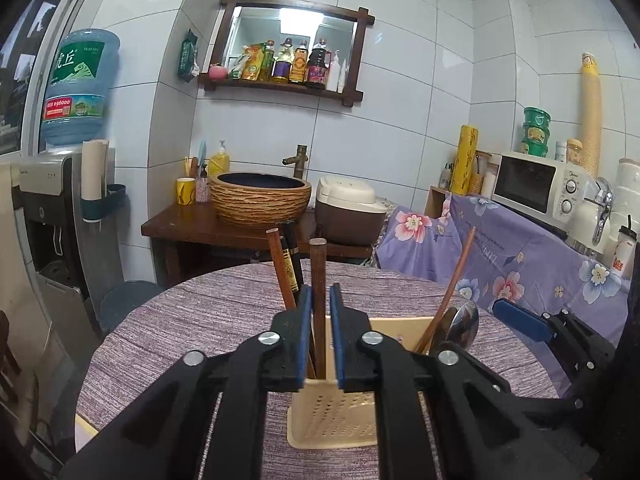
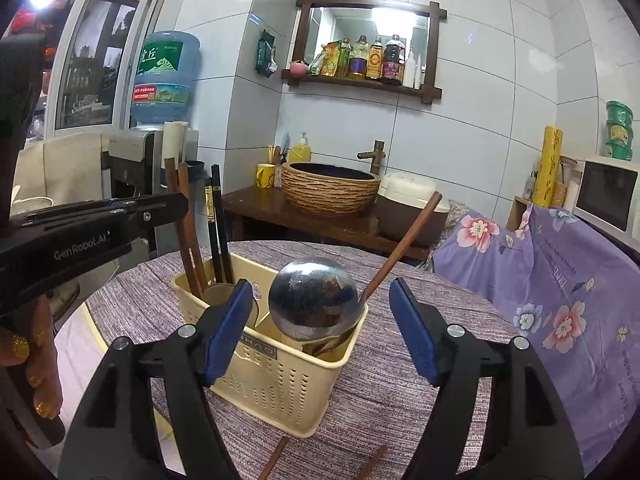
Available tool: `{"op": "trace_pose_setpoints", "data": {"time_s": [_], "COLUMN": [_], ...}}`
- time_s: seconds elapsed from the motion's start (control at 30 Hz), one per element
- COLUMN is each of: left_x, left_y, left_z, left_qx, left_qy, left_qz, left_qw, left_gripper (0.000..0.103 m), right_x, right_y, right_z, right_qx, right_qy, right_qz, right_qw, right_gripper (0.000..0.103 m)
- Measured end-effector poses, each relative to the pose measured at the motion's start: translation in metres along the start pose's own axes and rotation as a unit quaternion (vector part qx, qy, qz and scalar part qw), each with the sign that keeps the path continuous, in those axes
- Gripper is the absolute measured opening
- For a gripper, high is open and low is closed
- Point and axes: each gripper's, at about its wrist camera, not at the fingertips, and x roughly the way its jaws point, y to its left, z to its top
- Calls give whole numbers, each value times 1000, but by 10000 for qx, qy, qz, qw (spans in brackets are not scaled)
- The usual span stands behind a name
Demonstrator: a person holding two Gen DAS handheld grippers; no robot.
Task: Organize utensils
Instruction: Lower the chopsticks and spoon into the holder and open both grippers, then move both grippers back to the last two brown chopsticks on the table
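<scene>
Evidently mid-sort: the cream perforated plastic utensil caddy (image 2: 276, 356) stood on the round table with the purple woven cloth (image 2: 400, 392), directly ahead of both grippers.

Left gripper (image 1: 320, 300): blue pads nearly closed around a brown wooden chopstick (image 1: 319, 280), which stood upright between them with its lower end down inside the caddy's compartment. Whether the pads were truly pinching it or just flanking it could not be told; a sliver of gap showed on either side. My guess is it was being lowered or steadied so it would stand with its mates. Just beyond the fingertips leaned another brown chopstick and a black pair with gold lettering (image 1: 290, 264).

Right gripper (image 2: 320, 308): spread wide, holding nothing, straddling the near corner of the caddy. Between its fingers, in the nearer compartment, rose the round polished steel bowl of a ladle or large spoon (image 2: 314, 300), handle down, presumably so it drains. A single brown chopstick (image 2: 404, 240) slanted out beyond it to the right.

Two more brown chopstick ends (image 2: 276, 456) lay on the cloth beneath the right gripper, not yet put away.
</scene>
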Motion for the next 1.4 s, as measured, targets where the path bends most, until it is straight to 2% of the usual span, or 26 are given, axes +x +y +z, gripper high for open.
{"op": "trace_pose_setpoints", "data": {"time_s": [0.03,0.1,0.27,0.4,0.47,0.6,0.77,0.9,1.07,1.2,1.33,1.4], "left_x": [-3,-13,-27,-37,-40,-44,-51,-57,-60,-58,-57,-56], "left_y": [1,6,18,19,16,11,9,7,4,0,-2,-2], "left_z": [-2,-7,-35,-67,-84,-121,-145,-150,-150,-153,-156,-157], "left_qx": [-16,-207,-606,-558,-433,-249,-266,-342,-299,-268,-275,-296], "left_qy": [22,85,503,791,966,1367,1562,1616,1622,1686,1763,1820], "left_qz": [-24,-129,-210,-115,2,205,320,290,297,254,193,153], "left_qw": [10000,9997,9967,9952,9944,9901,9868,9858,9859,9850,9838,9827], "left_gripper": [38,61,65,71,71,71,71,71,72,72,72,72], "right_x": [-3,-12,-30,-44,-47,-48,-46,-42,-43,-54,-64,-72], "right_y": [-1,-6,-15,-23,-27,-24,2,20,28,15,-5,-22], "right_z": [-1,-6,-27,-57,-77,-122,-155,-164,-167,-165,-174,-179], "right_qx": [26,122,309,425,568,809,772,690,484,373,63,414], "right_qy": [19,63,392,913,1264,2170,2860,3133,3262,3313,3520,3518], "right_qz": [-17,-80,-303,-543,-639,-747,-636,-535,-627,-696,-995,-810], "right_qw": [10000,9999,9983,9934,9883,9699,9530,9456,9420,9402,9307,9317], "right_gripper": [72,75,75,84,86,86,86,86,87,88,88,88]}}
